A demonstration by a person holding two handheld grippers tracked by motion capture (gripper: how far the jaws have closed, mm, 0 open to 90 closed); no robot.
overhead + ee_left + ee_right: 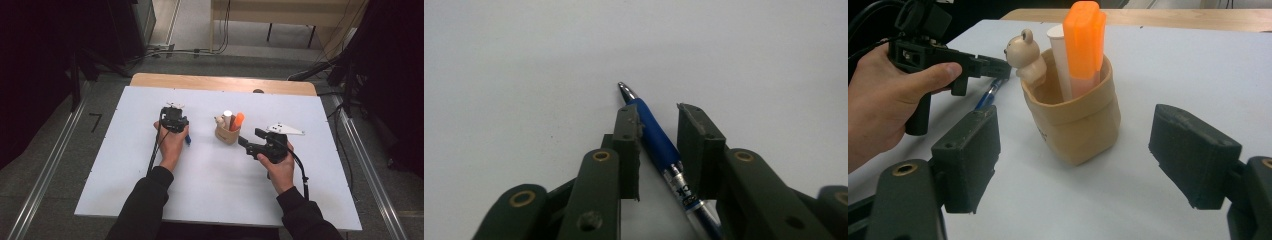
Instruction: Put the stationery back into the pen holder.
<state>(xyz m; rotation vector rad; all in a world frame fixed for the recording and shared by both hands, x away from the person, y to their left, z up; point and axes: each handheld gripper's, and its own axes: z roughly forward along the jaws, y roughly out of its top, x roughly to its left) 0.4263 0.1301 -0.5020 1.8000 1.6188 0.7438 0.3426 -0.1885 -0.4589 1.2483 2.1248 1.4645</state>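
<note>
We see the blue pen (655, 137) lying flat on the white table (524, 60), between the jaws of the left gripper (659, 117). In the left gripper view its metal tip points away past the jaw ends, and the clear barrel with black print runs back toward the camera. One jaw's pad sits against the blue grip section; the other pad stands just beside the pen with a thin gap visible near the tip, so we call the left gripper narrowed around the pen, not yet clamped on it.

High view gives much less: just a short blue end of the pen (188, 140) poking out beside the left hand (170, 142), with the left gripper (173, 119) pointing down at the table.

Right gripper view adds a side angle: the pen (988, 94) under the left gripper (993, 67), just beside the tan pouch (1075, 122). The pouch stands upright holding an orange marker (1084, 37), a white stick (1060, 55) and a bear figure (1024, 57) on its rim.

The right gripper (1075, 160) has its jaws spread wide, empty, with the pouch seen between them farther off. In the high view the right gripper (245, 141) sits just beside the pouch (227, 133).
</note>
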